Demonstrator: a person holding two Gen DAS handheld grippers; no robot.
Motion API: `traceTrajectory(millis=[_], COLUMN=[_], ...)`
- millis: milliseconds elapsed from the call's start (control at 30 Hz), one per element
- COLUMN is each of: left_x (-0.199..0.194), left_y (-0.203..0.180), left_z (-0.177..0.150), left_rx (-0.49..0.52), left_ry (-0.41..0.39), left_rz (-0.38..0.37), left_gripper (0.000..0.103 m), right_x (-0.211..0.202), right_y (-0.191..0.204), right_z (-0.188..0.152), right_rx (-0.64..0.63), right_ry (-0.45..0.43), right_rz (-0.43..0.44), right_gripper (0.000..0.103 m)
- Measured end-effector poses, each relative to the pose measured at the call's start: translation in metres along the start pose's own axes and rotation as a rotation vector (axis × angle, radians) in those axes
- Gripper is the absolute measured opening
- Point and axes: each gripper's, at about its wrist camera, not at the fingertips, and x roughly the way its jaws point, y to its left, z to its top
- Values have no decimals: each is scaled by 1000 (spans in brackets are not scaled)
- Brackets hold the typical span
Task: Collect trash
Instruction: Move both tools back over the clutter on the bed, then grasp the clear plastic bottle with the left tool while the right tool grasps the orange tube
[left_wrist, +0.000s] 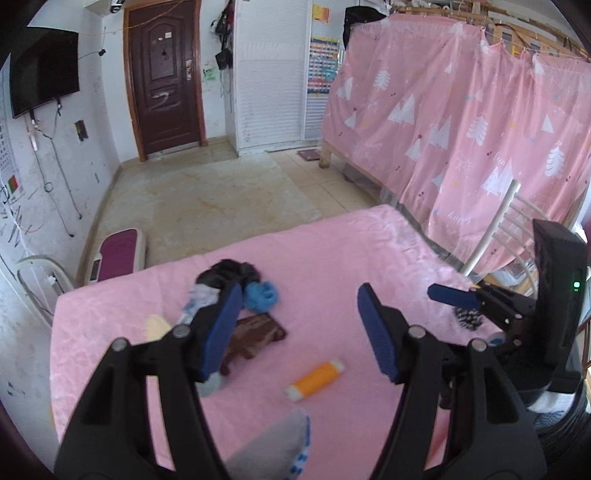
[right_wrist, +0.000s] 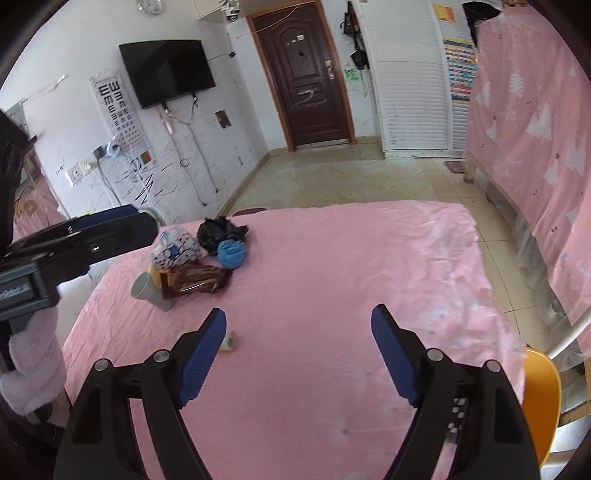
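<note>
While both grippers hang above the pink tablecloth (left_wrist: 332, 251), nothing is grasped yet: the left gripper (left_wrist: 295, 328) has its blue pads spread wide with only cloth between them, and the right gripper (right_wrist: 298, 350) is released in the same way, its jaws far apart and empty.

Several pieces of trash lie on the cloth. Closest to the left fingers is an orange tube with white caps (left_wrist: 315, 379); it lies just below the gap between the two pads, a little toward the right pad. Its long axis runs diagonally, from lower-left to upper-right in the left wrist view, so it is not square to the closing direction of the pads. Further ahead, beyond the left pad, is a small heap: a brown snack wrapper (left_wrist: 255, 332), a blue crumpled ball (left_wrist: 260, 294), a black crumpled bag (left_wrist: 227, 272) and a dotted white bag (right_wrist: 175, 251), with a grey cup (right_wrist: 146, 288) lying beside them.

From the right wrist view the tube is almost hidden behind the left finger (right_wrist: 203, 358) of that gripper, and the heap is well apart, ahead and to the left. I judge that the left gripper is the nearer one for the tube. It would probably need to come down and turn a little, so the pads close across the tube's short side.
</note>
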Motion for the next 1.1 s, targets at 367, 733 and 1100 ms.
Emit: traceTrajectory(millis=[367,733,1100], left_x=[29,62,75], left_y=[40,63,75], left_z=[-2,-8,-12], left_rx=[36,0,-23], left_ry=[78,151,188], left_rz=[47,84,142], left_gripper=[63,62,27], right_x=[37,63,77], right_y=[40,68,70], right_z=[-5,-7,-8], right_rx=[-74,-144,-162], right_ry=[89,156,184], right_rz=[42,75,76], right_gripper=[73,74,74])
